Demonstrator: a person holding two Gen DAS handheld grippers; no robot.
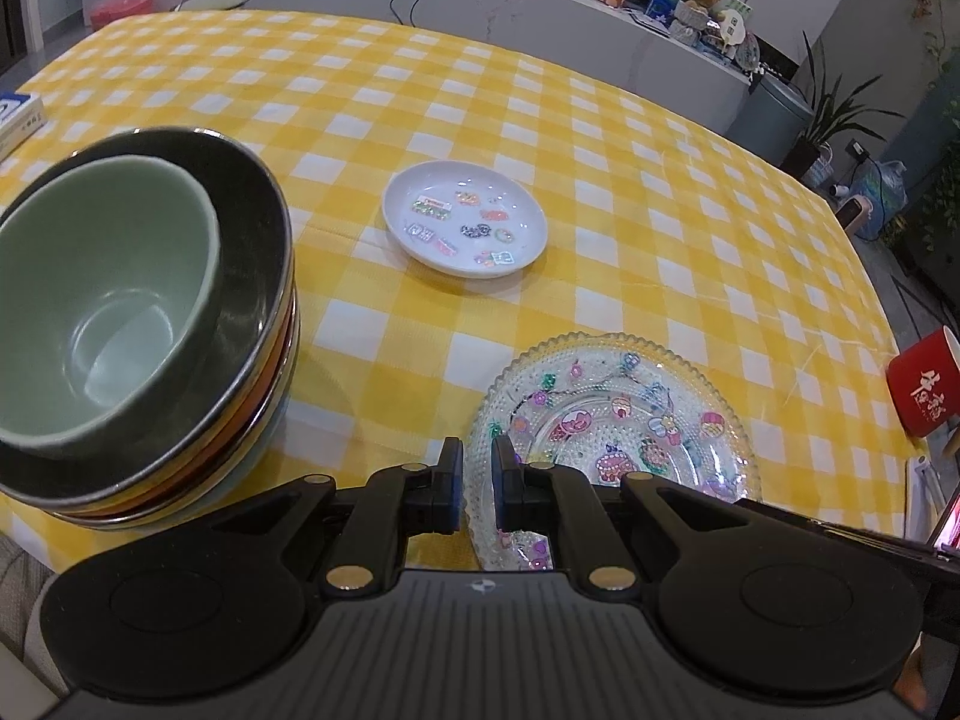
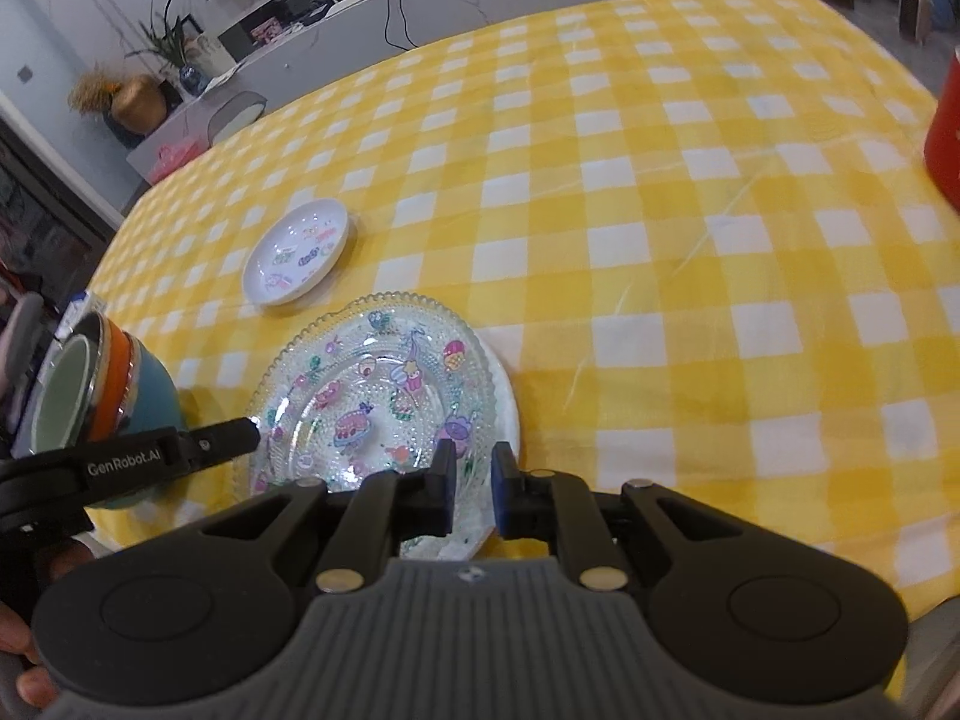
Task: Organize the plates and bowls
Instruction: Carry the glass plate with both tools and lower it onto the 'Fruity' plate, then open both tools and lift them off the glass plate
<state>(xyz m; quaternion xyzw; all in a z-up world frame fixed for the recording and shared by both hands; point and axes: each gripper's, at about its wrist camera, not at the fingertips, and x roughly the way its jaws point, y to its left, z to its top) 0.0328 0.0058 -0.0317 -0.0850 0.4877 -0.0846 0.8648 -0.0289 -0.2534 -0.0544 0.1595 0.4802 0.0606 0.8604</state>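
Glass plate (image 2: 384, 396) with cartoon stickers lies flat on yellow-checked desk (image 2: 660, 276), near front edge. Both claws pinch its rim through a narrow gap: right claw (image 2: 468, 483) at near edge, left claw (image 1: 477, 483) at its left edge. Small white plate (image 1: 465, 217) farther back, apart. Bowl stack (image 1: 144, 324) to the left, green bowl on top. Red cup (image 1: 927, 390) at right edge

We see a table in a yellow-and-white checked cloth (image 1: 600, 138); near its front edge rest a stack of bowls (image 1: 138, 324) and a glass plate (image 1: 618, 420); a small white plate (image 1: 465, 219) sits mid-table; a red cup (image 1: 927, 387) stands at the right edge.
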